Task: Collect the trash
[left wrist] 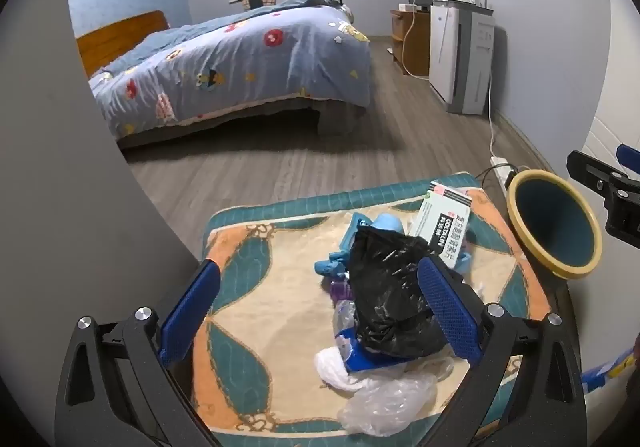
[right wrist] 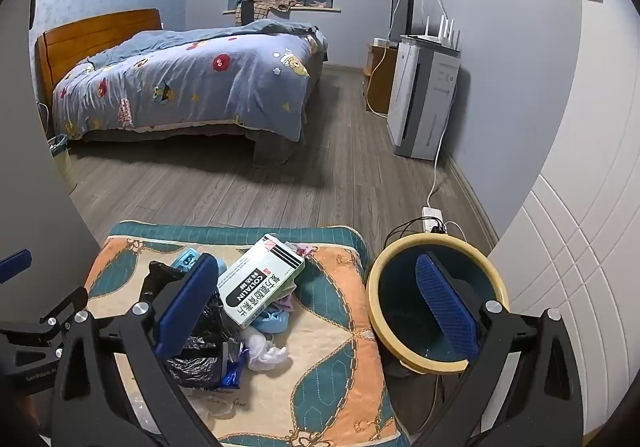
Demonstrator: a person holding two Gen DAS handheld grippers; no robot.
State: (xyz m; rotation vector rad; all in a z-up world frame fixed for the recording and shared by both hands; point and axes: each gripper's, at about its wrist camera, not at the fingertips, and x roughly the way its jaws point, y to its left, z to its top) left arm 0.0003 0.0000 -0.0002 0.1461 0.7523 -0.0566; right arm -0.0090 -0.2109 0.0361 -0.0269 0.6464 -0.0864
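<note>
We judge the black bag point(left wrist: 394, 287) lies just ahead of our left hand-held gripper point(left wrist: 320, 311), nearer than our right hand-held gripper point(right wrist: 316, 307); both gape empty.

Black bag point(left wrist: 390, 287) is showing glossy, crinkled plastic; box point(right wrist: 262, 281) is looking like smooth cardboard; cushion point(right wrist: 332, 331) is presenting quilted matt cloth.
</note>
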